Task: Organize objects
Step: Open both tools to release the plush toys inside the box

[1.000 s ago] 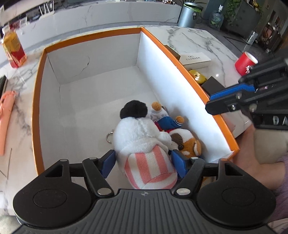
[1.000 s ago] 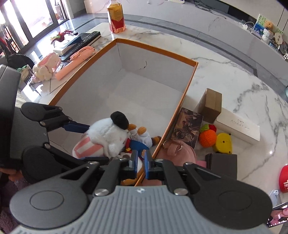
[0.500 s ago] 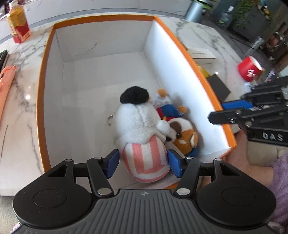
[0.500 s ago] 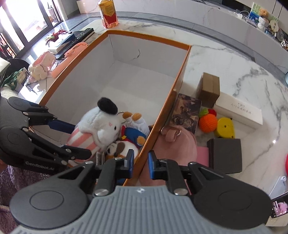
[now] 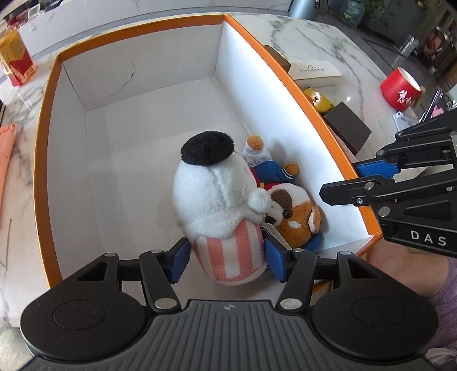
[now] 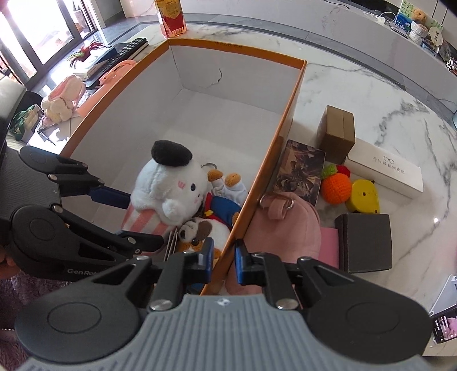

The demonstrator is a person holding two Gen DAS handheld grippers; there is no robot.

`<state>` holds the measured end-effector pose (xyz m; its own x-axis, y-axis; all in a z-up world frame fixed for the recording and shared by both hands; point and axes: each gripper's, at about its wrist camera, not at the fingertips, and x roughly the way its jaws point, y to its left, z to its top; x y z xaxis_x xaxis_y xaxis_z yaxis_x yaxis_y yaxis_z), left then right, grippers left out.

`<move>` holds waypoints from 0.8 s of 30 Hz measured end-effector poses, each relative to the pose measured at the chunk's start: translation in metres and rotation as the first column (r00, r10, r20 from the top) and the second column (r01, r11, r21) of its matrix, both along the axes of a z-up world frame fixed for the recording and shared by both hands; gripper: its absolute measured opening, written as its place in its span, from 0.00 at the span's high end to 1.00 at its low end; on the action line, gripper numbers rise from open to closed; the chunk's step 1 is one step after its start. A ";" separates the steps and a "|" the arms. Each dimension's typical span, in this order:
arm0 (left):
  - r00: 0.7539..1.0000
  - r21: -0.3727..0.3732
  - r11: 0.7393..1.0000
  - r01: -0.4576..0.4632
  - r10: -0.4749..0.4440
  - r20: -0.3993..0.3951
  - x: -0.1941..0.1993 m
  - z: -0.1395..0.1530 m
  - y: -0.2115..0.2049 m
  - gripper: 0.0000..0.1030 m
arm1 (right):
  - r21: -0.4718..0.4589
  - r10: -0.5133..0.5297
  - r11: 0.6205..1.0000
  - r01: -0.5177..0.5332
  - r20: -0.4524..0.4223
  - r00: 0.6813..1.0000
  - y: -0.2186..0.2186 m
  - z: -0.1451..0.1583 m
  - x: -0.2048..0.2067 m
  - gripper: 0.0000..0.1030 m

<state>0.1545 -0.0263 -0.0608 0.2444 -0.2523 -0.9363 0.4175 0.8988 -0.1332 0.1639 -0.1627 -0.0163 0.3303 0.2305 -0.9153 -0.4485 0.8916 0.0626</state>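
A white plush with a black beret and pink-striped base sits in the orange-rimmed white box, next to a brown-and-white dog plush and a small blue-clothed doll. My left gripper is open, its jaws standing on either side of the striped base with small gaps. My right gripper is open and empty, straddling the box's right wall at its near end. In the right wrist view the white plush faces right.
Outside the box on the marble counter lie a pink bag, a dark box, a crocheted orange, a yellow toy, a white glasses case, a brown carton and a red cup. A juice bottle stands behind.
My left gripper has opened and released the white plush, which now rests in the box. My right gripper has opened slightly and moved to straddle the box's right wall.
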 end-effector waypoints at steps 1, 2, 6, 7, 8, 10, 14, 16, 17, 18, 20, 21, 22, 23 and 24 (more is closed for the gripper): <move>1.000 0.008 1.000 0.002 -0.002 0.004 -0.001 0.001 0.000 0.35 | 0.003 -0.002 1.000 0.002 -0.001 1.000 0.000 0.000 0.000 0.85; 1.000 0.014 1.000 0.002 -0.002 0.008 -0.001 0.001 -0.002 0.34 | 0.009 -0.005 1.000 0.005 -0.004 1.000 -0.001 0.000 0.000 0.85; 1.000 0.034 0.999 0.001 -0.002 0.029 -0.005 0.003 -0.004 0.32 | 0.023 -0.011 1.000 0.011 -0.005 1.000 -0.003 -0.001 0.000 0.84; 0.999 0.036 0.999 0.000 -0.002 0.032 -0.006 0.004 -0.004 0.32 | 0.024 -0.012 1.000 0.012 -0.003 1.000 -0.003 -0.001 -0.001 0.84; 0.999 0.040 0.999 0.001 -0.002 0.036 -0.006 0.005 -0.004 0.31 | 0.026 -0.013 1.000 0.013 -0.001 1.000 -0.004 0.000 -0.001 0.84; 0.999 0.047 0.999 -0.002 0.000 0.046 -0.008 0.006 -0.004 0.29 | 0.029 -0.016 0.999 0.016 0.003 1.000 -0.005 0.000 -0.002 0.84; 0.999 0.044 0.999 -0.013 0.010 0.053 -0.010 0.008 -0.004 0.27 | 0.033 -0.026 0.999 0.025 0.022 0.999 -0.010 0.005 -0.005 0.79; 0.998 0.047 0.999 -0.017 0.015 0.058 -0.011 0.009 -0.004 0.27 | 0.041 -0.030 0.999 0.029 0.030 0.999 -0.014 0.007 -0.007 0.77; 0.998 0.048 0.999 -0.019 0.016 0.062 -0.012 0.011 -0.004 0.26 | 0.044 -0.034 0.998 0.033 0.034 0.999 -0.016 0.009 -0.008 0.77; 0.998 0.048 0.999 -0.019 0.015 0.067 -0.013 0.012 -0.004 0.26 | 0.047 -0.037 0.998 0.035 0.040 0.999 -0.018 0.011 -0.010 0.76; 0.997 0.048 0.999 -0.016 0.012 0.077 -0.015 0.015 -0.004 0.26 | 0.059 -0.043 0.997 0.040 0.050 0.998 -0.022 0.015 -0.013 0.74; 0.996 0.050 0.999 -0.014 0.009 0.085 -0.017 0.017 -0.004 0.26 | 0.064 -0.047 0.997 0.044 0.055 0.997 -0.025 0.017 -0.015 0.71; 0.996 0.053 0.999 -0.010 0.005 0.093 -0.018 0.019 -0.005 0.26 | 0.068 -0.052 0.997 0.048 0.061 0.997 -0.027 0.019 -0.016 0.69; 0.995 0.059 0.998 -0.011 0.005 0.100 -0.020 0.020 -0.005 0.25 | 0.073 -0.055 0.996 0.051 0.065 0.996 -0.029 0.020 -0.018 0.69; 0.994 0.062 0.998 -0.011 0.005 0.108 -0.021 0.021 -0.005 0.25 | 0.079 -0.060 0.995 0.054 0.068 0.996 -0.031 0.022 -0.019 0.68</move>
